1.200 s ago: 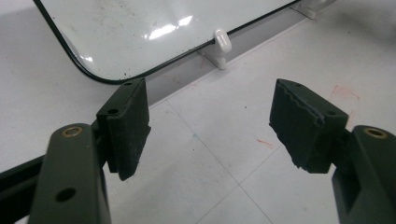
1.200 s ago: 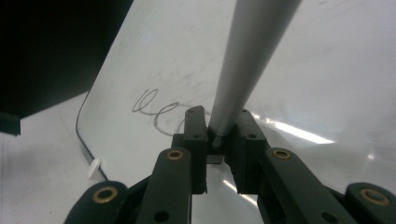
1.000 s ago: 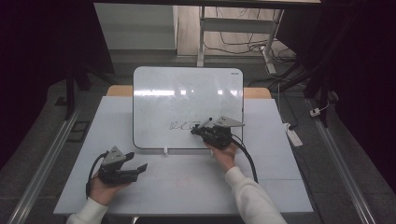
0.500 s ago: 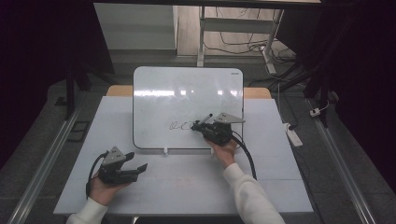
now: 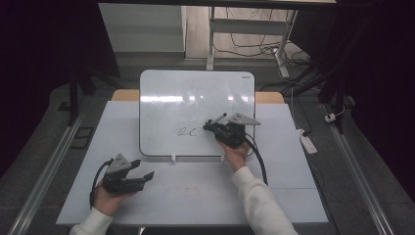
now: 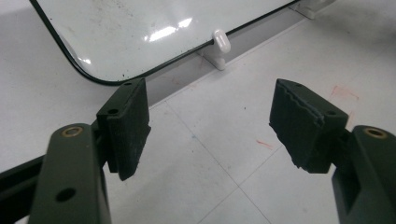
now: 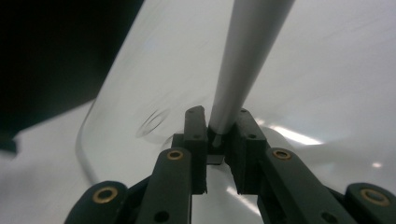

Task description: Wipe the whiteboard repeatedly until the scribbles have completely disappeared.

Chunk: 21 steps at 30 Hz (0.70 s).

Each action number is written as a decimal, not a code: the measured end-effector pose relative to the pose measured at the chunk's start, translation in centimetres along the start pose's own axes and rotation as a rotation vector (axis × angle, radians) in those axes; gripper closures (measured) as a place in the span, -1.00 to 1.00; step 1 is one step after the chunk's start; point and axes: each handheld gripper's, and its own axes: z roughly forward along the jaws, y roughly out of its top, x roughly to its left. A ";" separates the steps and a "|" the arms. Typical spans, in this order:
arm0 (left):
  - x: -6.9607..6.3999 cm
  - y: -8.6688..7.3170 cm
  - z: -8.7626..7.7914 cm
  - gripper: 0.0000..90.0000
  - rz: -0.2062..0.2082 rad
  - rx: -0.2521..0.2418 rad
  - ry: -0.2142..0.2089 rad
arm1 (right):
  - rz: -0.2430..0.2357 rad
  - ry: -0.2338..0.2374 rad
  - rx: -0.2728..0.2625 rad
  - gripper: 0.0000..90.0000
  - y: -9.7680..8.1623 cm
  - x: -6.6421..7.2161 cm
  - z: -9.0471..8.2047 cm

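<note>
While the left hand-held gripper (image 5: 147, 175) rests with jaws apart, the right hand-held gripper (image 5: 209, 126) clamps a marker (image 7: 243, 60) over the whiteboard (image 5: 166, 98).

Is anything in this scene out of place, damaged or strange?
Nothing serious. The table carries faint red smears near the open left gripper. The whiteboard lies straight, and the right gripper holds the marker firmly.

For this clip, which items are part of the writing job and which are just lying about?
In the job:
- right gripper, shut on the grey marker pen
- white glossy whiteboard with dark handwritten marks

Lying about:
- left gripper, open over the white table, holding nothing
- white power strip on the floor
- small white clip at the whiteboard's lower edge
</note>
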 end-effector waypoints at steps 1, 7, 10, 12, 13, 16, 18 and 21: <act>0.0 0.0 0.0 -0.34 -0.002 0.001 0.000 | -0.004 -0.001 0.003 0.73 0.0 0.1 0.0; 0.0 0.0 0.1 -0.34 0.003 0.006 -0.001 | -0.047 0.072 0.075 0.73 -1.3 1.6 0.9; 0.0 0.0 0.0 -0.34 0.003 0.002 0.001 | -0.016 0.017 0.019 0.73 -0.5 0.6 0.4; 0.1 0.0 0.1 -0.34 -0.002 0.002 0.001 | 0.019 0.001 -0.010 0.73 0.2 0.1 0.3; 0.1 0.0 0.1 -0.34 -0.002 0.002 0.001 | 0.019 0.001 -0.010 0.73 0.2 0.1 0.3; 0.1 0.0 0.2 -0.34 0.001 0.008 -0.001 | -0.046 0.099 0.090 0.73 -1.6 2.7 2.1; 0.1 0.0 0.2 -0.34 0.002 0.008 0.000 | -0.055 0.106 0.097 0.73 -1.8 3.1 2.3; 0.0 0.0 0.0 -0.34 0.002 0.001 0.001 | -0.032 0.041 0.032 0.73 -0.5 1.5 1.6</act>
